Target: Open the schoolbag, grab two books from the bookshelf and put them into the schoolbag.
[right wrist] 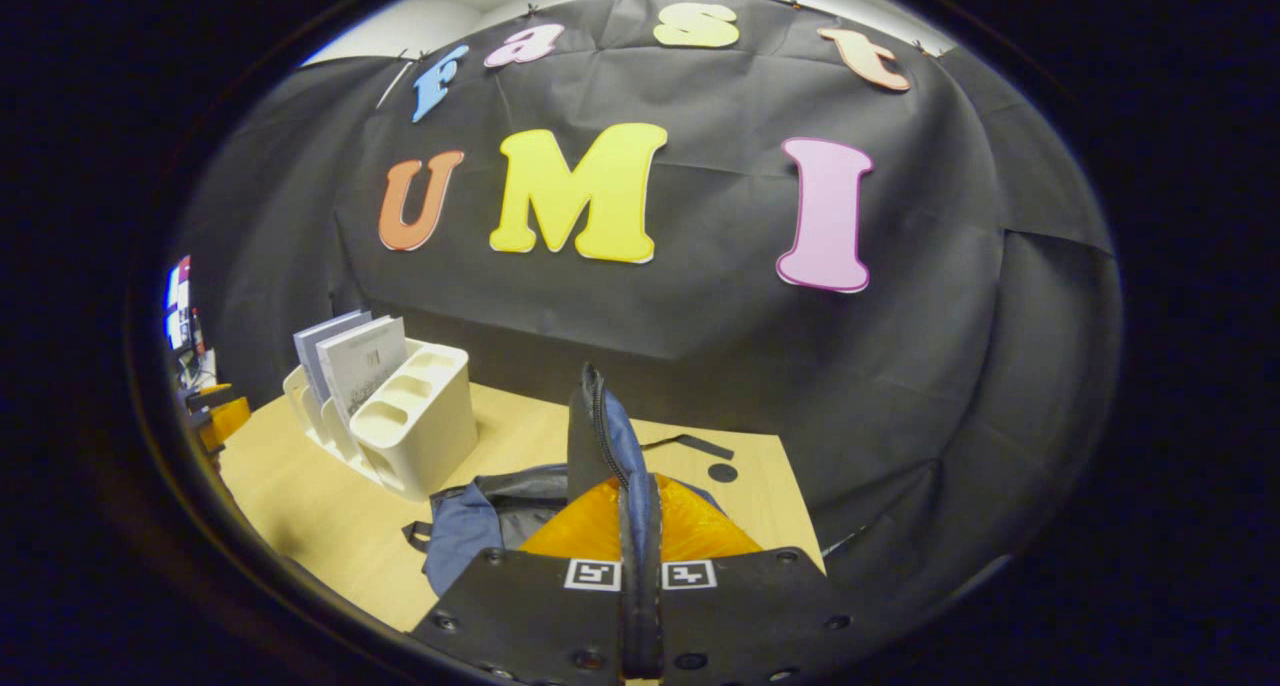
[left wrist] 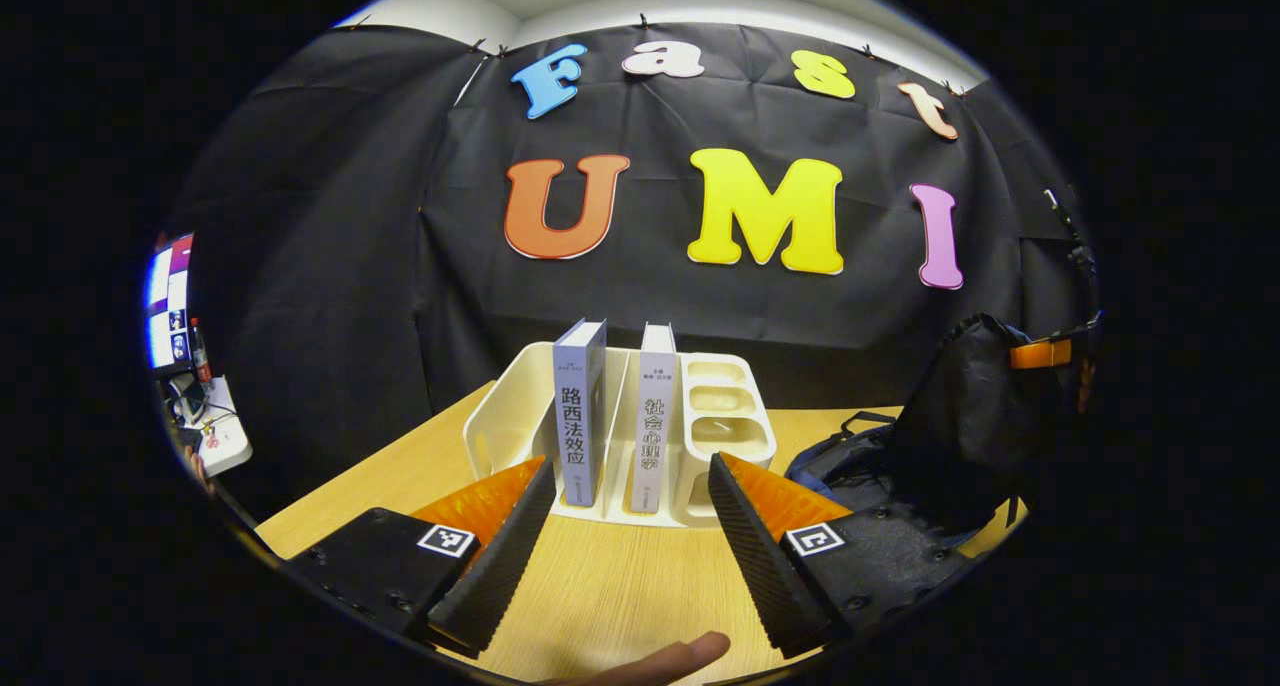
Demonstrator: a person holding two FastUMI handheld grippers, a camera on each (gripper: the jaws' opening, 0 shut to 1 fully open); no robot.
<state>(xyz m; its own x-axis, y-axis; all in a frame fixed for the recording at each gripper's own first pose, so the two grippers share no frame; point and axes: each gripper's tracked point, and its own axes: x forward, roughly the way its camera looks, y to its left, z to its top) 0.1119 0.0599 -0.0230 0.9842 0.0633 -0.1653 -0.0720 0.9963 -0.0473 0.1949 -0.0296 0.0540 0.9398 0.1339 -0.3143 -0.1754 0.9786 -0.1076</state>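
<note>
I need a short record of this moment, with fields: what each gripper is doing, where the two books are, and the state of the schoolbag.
left gripper: open, aimed at the bookshelf, holding nothing
right gripper: shut on the flap of the schoolbag, holding it upright
books: grey book and white book, both upright in the bookshelf
schoolbag: on the table, to the right of the bookshelf, flap raised
books in bag: none seen

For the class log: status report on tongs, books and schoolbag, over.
Left tongs open, facing two upright books in bookshelf. Right tongs shut on schoolbag flap, lifted. Nothing in the way.
</note>
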